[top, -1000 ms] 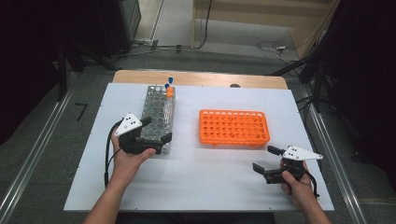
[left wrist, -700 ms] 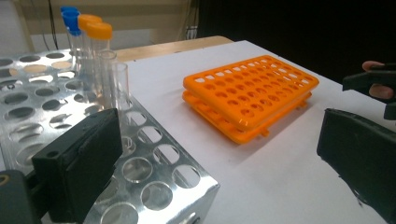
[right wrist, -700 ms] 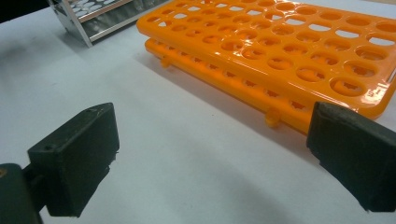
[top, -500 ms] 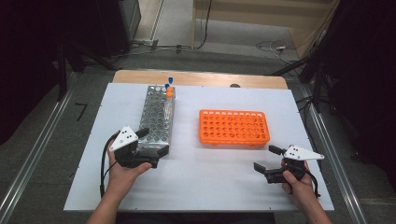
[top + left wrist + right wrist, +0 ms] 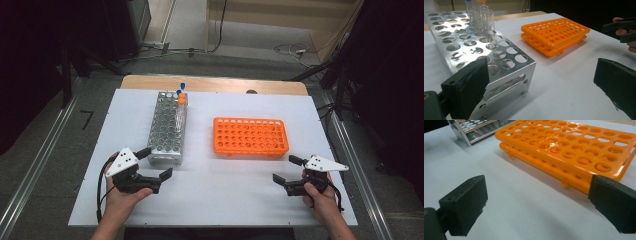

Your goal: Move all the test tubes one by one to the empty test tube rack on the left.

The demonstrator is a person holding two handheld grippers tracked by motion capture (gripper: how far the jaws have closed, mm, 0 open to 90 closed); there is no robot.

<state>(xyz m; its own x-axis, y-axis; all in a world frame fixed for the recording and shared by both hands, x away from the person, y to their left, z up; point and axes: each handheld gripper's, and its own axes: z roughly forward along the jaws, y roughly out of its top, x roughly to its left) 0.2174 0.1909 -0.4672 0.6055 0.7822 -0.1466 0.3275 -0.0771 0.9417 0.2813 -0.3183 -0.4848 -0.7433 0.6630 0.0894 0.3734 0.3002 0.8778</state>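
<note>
A metal tube rack (image 5: pixel 169 130) stands left of centre on the white table, with a few capped tubes (image 5: pixel 181 94) at its far end. An empty orange rack (image 5: pixel 251 136) lies to its right. My left gripper (image 5: pixel 156 163) is open just in front of the metal rack's near end, holding nothing. In the left gripper view the metal rack (image 5: pixel 474 47) sits behind the left jaw and the glass tubes (image 5: pixel 484 17) stand farther back. My right gripper (image 5: pixel 284 168) is open near the front right, short of the orange rack (image 5: pixel 574 147), also holding nothing.
The white table top (image 5: pixel 225 200) has bare surface between the two hands. A wooden strip (image 5: pixel 215 84) runs along its far edge. Metal rails flank the table, and cables lie on the floor beyond. The other hand's gripper (image 5: pixel 621 30) appears far right in the left gripper view.
My left gripper has drawn back toward the person, from beside the metal rack's near end to just in front of it. The right gripper has hardly moved.
</note>
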